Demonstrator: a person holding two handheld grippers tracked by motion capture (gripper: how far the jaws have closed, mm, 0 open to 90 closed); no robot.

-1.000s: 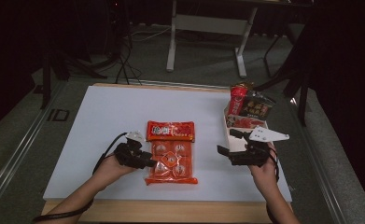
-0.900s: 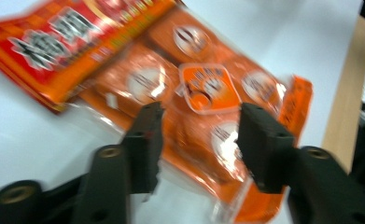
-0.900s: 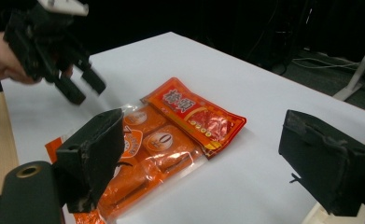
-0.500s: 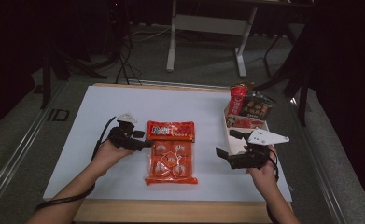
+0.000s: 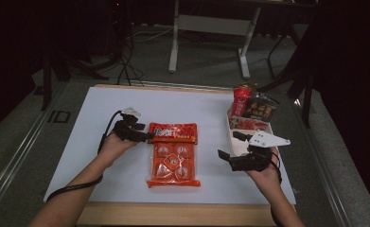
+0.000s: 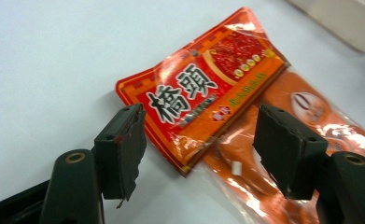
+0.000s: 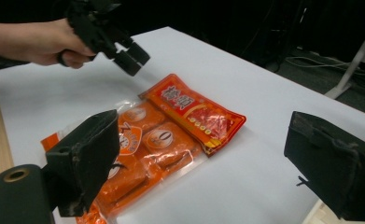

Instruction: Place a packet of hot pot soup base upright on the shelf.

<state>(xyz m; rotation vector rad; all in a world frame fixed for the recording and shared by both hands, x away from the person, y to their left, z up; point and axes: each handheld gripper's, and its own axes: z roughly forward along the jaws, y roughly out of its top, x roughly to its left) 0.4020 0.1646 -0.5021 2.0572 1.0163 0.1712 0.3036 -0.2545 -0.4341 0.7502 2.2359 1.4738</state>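
High view: white table top (image 5: pixel 78 142), grey floor (image 5: pixel 12 142), dark room.

A white table (image 5: pixel 78 142) bears two overlapping red snack packets (image 5: pixel 173 153) and a white tray (image 5: pixel 234 142).

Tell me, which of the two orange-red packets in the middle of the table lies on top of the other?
The smaller red packet with large printed characters: it lies across the far end of the bigger clear-windowed pack, by the left gripper.

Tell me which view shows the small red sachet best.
The left gripper view: the red sachet lies close, its print sharp. The high view shows it small atop the clear orange pack; the right gripper view shows it farther off, slanted.
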